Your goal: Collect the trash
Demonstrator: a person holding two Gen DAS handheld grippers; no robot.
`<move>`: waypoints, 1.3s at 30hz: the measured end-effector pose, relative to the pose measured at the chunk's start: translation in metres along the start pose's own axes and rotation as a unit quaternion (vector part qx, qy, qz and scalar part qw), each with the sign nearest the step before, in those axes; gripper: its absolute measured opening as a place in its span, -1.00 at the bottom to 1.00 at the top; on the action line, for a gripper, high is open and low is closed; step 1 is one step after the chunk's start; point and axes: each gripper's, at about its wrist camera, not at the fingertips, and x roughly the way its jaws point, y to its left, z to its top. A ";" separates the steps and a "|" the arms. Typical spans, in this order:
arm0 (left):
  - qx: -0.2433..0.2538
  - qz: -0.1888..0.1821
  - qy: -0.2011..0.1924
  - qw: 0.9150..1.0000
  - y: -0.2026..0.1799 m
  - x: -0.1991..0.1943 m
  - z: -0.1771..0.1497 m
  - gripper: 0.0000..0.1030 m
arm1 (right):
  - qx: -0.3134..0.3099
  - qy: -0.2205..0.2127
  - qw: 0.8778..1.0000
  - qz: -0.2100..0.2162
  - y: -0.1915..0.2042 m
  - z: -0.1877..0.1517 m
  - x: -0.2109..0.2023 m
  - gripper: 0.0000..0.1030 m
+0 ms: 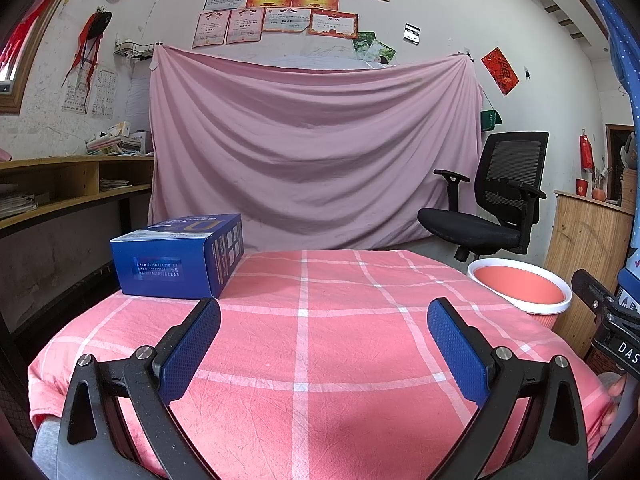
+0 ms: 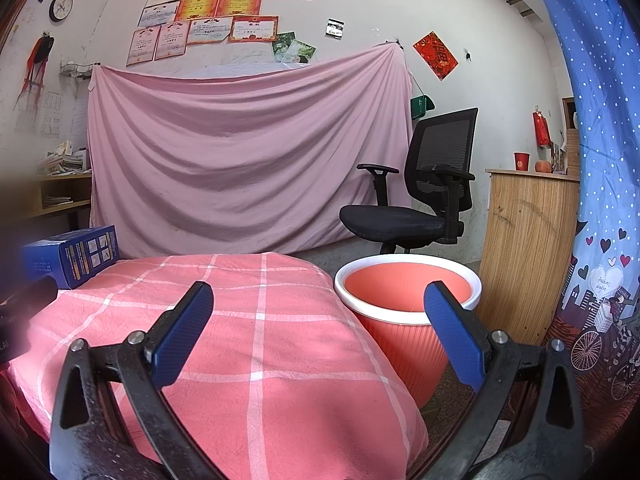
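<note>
Above the checked cloth point(image 1: 320, 340), both grippers' jaws gape wide, empty, blue box point(image 1: 180, 258) far-left.

Box point(image 1: 180, 256): on the table point(image 1: 320, 360), far left corner, upper left of my left claw point(image 1: 324, 320).
Bin point(image 2: 404, 312): on the floor, just right of the table.
Chair point(image 2: 420, 196): behind the bin.
Cabinet point(image 2: 524, 248): right of the bin.
</note>
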 end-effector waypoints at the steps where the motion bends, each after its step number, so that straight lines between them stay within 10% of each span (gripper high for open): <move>1: 0.000 0.000 0.000 1.000 0.000 0.000 0.000 0.97 | 0.000 0.000 1.000 0.000 0.000 0.000 0.000 1.00; 39: 0.002 -0.002 0.001 1.000 0.002 0.001 0.000 0.97 | 0.001 0.003 1.000 0.002 0.002 -0.001 0.001 1.00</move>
